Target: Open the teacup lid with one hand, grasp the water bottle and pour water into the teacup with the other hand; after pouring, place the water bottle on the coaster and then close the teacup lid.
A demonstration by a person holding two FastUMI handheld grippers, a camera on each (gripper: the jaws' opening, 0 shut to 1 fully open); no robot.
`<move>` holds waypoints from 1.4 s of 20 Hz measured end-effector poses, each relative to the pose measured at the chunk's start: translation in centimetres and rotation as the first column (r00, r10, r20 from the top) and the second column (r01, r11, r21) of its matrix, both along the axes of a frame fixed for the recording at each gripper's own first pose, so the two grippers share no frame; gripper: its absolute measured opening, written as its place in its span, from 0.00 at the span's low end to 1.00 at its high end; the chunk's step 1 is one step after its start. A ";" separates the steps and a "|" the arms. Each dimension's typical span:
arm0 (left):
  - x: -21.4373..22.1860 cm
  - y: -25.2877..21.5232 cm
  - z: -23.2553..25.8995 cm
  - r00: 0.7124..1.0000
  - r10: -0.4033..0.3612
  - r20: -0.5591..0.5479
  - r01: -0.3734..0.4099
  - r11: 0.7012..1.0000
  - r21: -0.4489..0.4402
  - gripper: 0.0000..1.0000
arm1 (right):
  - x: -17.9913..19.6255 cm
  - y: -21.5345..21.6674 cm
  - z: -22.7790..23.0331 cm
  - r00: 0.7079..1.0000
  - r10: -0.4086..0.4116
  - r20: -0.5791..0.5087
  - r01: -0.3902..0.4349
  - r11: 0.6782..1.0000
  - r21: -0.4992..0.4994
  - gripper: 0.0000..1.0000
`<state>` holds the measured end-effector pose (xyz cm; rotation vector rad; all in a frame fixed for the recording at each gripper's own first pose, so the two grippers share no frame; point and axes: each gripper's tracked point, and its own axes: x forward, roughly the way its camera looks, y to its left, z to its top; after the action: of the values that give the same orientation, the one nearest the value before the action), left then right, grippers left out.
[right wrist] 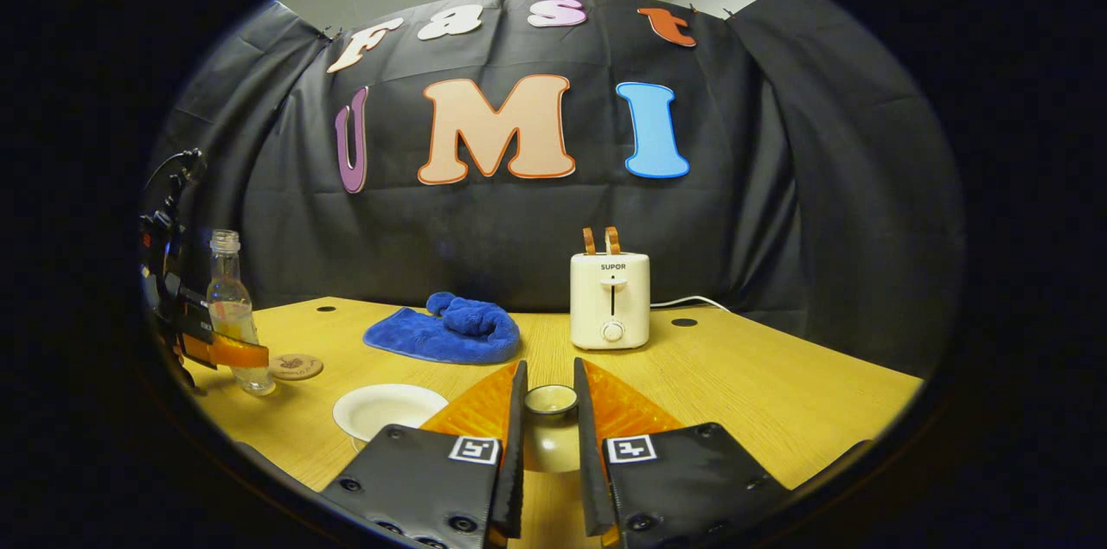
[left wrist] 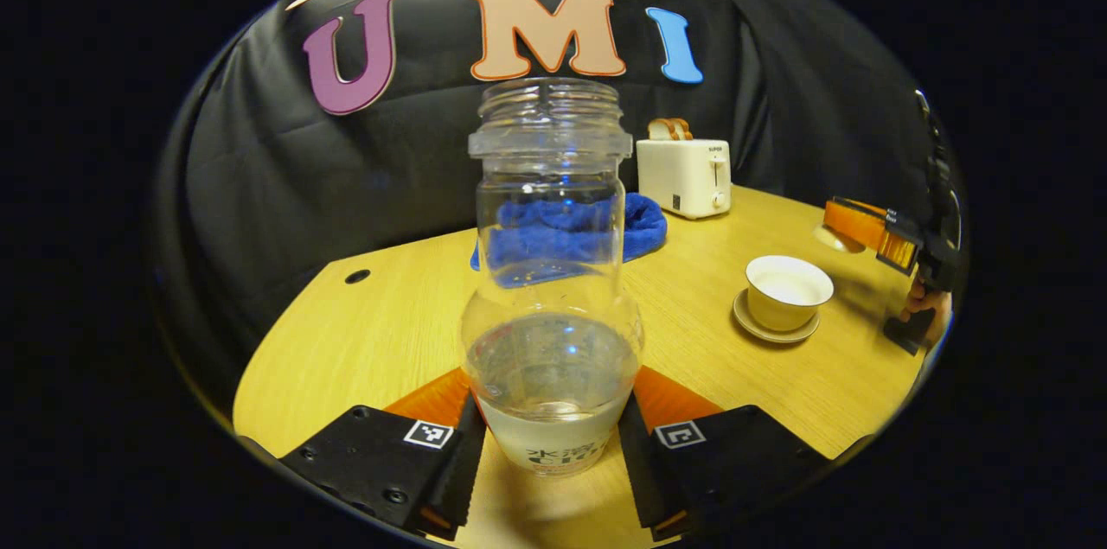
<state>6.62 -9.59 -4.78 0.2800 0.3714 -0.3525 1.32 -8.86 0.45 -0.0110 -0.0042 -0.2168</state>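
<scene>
Bottle (left wrist: 552, 290) clamped between left gripper (left wrist: 550, 432) fingers; right gripper (right wrist: 550, 419) pinches lid (right wrist: 551, 400)

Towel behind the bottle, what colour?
Blue: the crumpled terry towel on the wooden table, clearest in the right gripper view.

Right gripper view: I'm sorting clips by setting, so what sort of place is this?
Probably a staged recording booth dressed as a kitchen tabletop, not a real kitchen: black cloth hangs as the wall behind a wooden table, which holds a toaster, a blue towel and a water bottle.
</scene>
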 end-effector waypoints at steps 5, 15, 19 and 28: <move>1.9 0.4 1.2 0.999 -0.041 0.020 0.033 0.958 0.283 0.69 | -0.9 -1.8 0.3 0.998 -0.059 0.008 0.059 0.998 -0.002 0.31; 3.6 -3.7 0.4 0.975 -0.219 0.034 0.132 0.697 0.705 0.69 | -1.3 -2.2 0.2 0.999 -0.053 0.003 0.053 0.999 -0.001 0.31; 4.1 -4.6 -0.2 0.968 -0.251 0.026 0.138 0.611 0.779 0.69 | -1.4 -2.3 0.2 0.999 -0.052 0.003 0.052 0.999 -0.001 0.31; 5.4 -4.6 -0.4 0.957 -0.290 -0.008 0.130 0.405 0.905 0.69 | -1.3 -2.3 0.1 0.999 -0.052 0.002 0.052 0.999 -0.001 0.30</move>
<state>12.05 -14.19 -5.22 1.4592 0.3441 -0.3492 0.01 -11.14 0.58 -0.0115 -0.0062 -0.2688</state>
